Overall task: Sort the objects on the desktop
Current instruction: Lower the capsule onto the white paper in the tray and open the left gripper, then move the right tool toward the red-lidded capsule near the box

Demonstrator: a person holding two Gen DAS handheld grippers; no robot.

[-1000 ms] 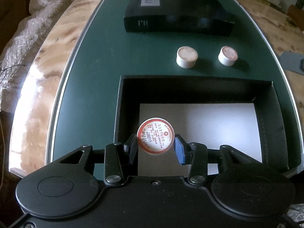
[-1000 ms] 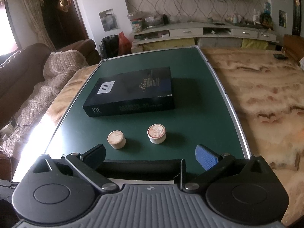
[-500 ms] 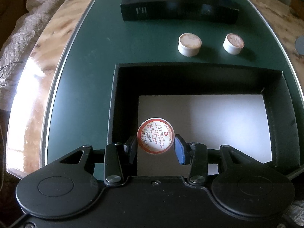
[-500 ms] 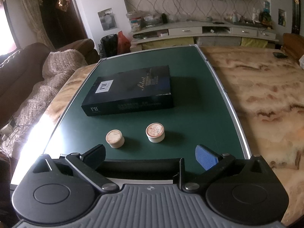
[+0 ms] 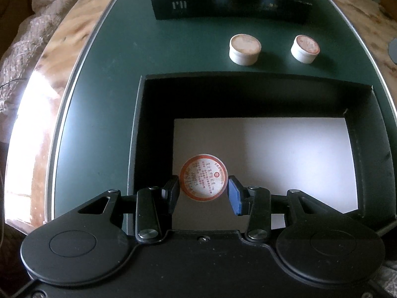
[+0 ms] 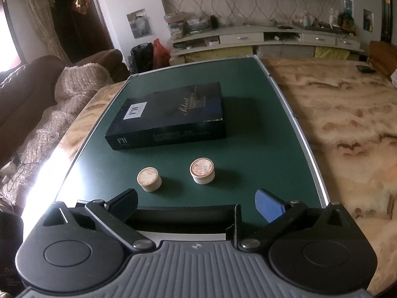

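My left gripper [image 5: 203, 193] is shut on a small round white jar with a red-ringed label [image 5: 203, 180] and holds it over the near left part of an open black box [image 5: 139, 134] with a white floor. Two more small white jars stand on the green mat beyond the box: a plain-topped one [image 5: 245, 49] [image 6: 148, 179] and a red-labelled one [image 5: 305, 48] [image 6: 202, 170]. My right gripper [image 6: 197, 204] is open and empty, above the box's far edge [image 6: 183, 209], short of the two jars.
A dark closed box with gold lettering [image 6: 171, 116] [image 5: 228, 2] lies on the green mat [image 6: 255, 134] behind the jars. The mat rests on a marbled brown table [image 6: 342, 129]. A sofa with a knitted throw [image 6: 49, 114] is to the left.
My left gripper has moved forward over the box with the jar in it, and the box and far jars now look nearer. The right gripper has drawn back slightly and stays open.
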